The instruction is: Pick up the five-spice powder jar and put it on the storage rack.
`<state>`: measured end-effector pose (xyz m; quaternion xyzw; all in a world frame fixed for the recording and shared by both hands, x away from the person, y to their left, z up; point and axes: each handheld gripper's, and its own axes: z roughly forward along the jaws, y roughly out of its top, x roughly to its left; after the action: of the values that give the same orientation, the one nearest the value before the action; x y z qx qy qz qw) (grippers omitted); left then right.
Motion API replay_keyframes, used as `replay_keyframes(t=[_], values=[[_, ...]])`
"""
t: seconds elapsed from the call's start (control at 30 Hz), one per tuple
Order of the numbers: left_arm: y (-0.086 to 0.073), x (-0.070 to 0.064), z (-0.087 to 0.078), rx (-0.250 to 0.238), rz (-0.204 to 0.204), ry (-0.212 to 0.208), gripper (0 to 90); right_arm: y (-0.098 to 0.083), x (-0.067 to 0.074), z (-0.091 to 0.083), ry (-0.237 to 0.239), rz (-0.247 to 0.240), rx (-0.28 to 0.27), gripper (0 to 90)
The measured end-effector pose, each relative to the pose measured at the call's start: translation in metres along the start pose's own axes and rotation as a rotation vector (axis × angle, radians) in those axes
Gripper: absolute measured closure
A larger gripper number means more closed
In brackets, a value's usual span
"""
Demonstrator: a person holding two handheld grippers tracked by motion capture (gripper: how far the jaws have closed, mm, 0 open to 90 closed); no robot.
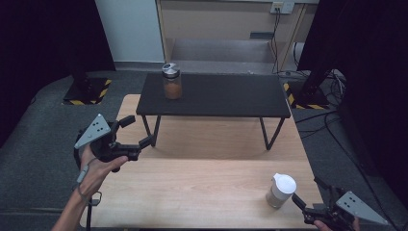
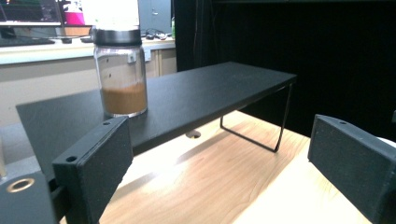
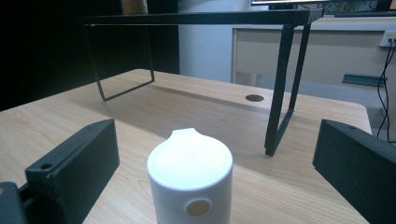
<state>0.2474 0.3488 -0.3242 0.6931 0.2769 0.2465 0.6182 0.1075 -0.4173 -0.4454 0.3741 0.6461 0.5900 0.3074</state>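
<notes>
On the wooden table the white cup stands upright at 12 o'clock of the empty, wide-open right gripper, likely its pick; the left gripper, also open, is far off.

No readable text, labels or numbers anywhere.

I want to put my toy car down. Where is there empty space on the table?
The big wooden middle of the table is bare, between the black shelf and the near edge. Most of the shelf top is free too, right of the jar. It is crowded by the white container, where the right hand-held gripper waits.
</notes>
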Motion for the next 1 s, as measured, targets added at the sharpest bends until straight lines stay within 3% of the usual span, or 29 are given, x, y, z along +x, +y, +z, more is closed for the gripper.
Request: replay_keyframes(t=[0.2, 0.53, 1.0], values=[[-0.019, -0.011, -0.004, 0.024, 0.022, 0.038, 5.4, 0.000, 0.000, 0.000, 0.000, 0.000, 0.000, 0.8], [-0.049, -0.019, -0.013, 0.032, -0.009, 0.081, 5.5, 0.000, 0.000, 0.000, 0.000, 0.002, 0.001, 0.8], [-0.081, -0.025, -0.024, 0.017, -0.045, 0.079, 5.7, 0.000, 0.000, 0.001, 0.000, 0.000, 0.001, 0.8]])
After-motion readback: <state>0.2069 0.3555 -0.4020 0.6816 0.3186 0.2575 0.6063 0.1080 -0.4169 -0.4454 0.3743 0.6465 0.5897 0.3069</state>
